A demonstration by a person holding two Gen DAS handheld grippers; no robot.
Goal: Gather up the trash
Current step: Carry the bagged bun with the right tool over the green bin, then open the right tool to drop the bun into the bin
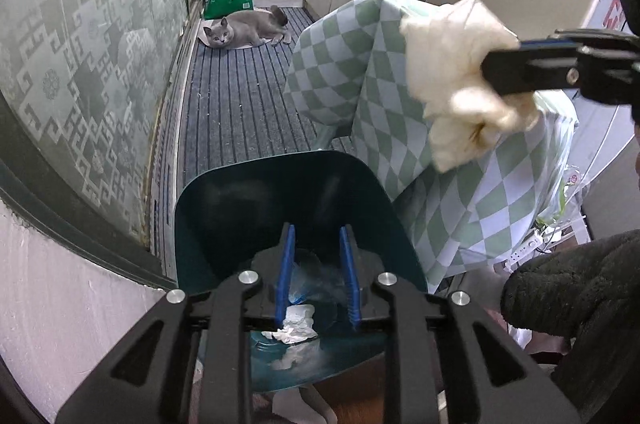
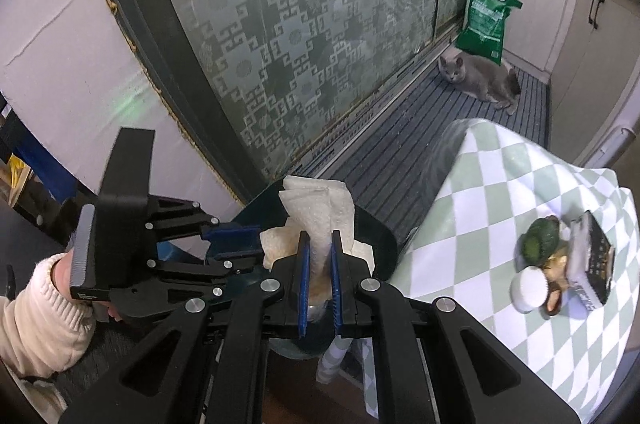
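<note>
Over the dark teal bin [image 1: 240, 207] beside the checked-cloth bench [image 2: 500, 207], the left gripper [image 1: 318, 276] hangs with jaws parted and empty; crumpled tissues [image 1: 298, 324] already lie inside; the right gripper [image 2: 318, 280] has its jaws clamped on a stained paper towel [image 2: 320, 220], not yet dropped; bench clutter [image 2: 560, 264] remains; a grey cat [image 1: 248, 31] lies well apart on the floor.

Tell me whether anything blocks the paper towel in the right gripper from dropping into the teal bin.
Only the left gripper is in the way: it hangs open over the teal bin, above the tissue already inside. The right gripper holds the paper towel beside the checkered tablecloth.
</note>
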